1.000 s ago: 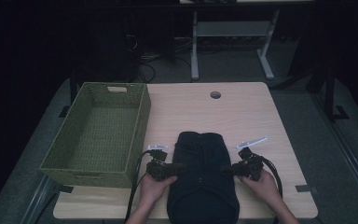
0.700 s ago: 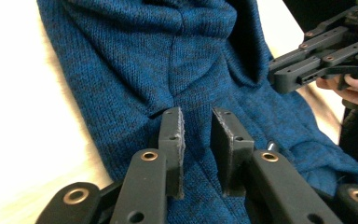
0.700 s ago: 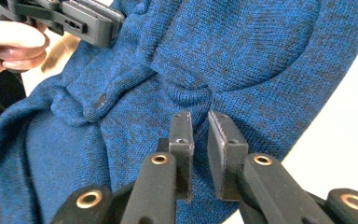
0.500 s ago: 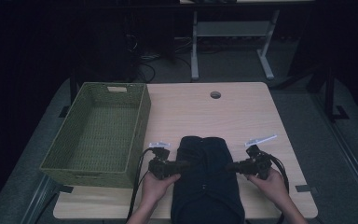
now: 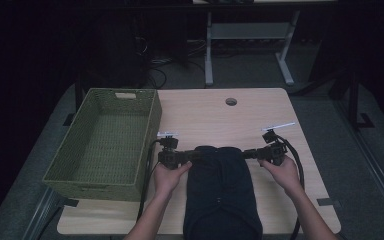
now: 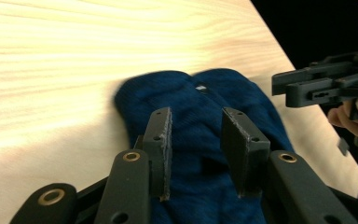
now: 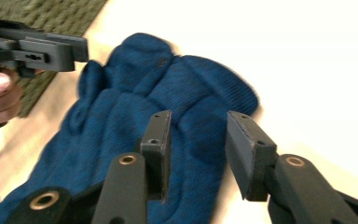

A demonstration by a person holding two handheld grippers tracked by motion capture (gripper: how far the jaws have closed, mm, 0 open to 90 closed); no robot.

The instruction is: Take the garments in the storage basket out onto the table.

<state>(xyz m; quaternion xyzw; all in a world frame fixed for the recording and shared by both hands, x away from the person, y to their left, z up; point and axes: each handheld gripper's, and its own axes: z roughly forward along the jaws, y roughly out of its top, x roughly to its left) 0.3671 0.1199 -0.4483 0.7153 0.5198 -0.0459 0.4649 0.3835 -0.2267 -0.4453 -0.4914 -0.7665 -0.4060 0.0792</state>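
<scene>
Between both opened grippers, folded blue garment [image 5: 220,190]

On the table [image 5: 260,117]: basket [image 5: 107,140] at left, folded garment [image 5: 220,190] at near edge, left gripper [image 5: 192,156] and right gripper [image 5: 245,153] flanking its far end.

no readable text, labels or numbers anywhere

Both hand-held grippers, left [image 5: 192,156] and right [image 5: 247,153], face inward, jaws just opening.
</scene>
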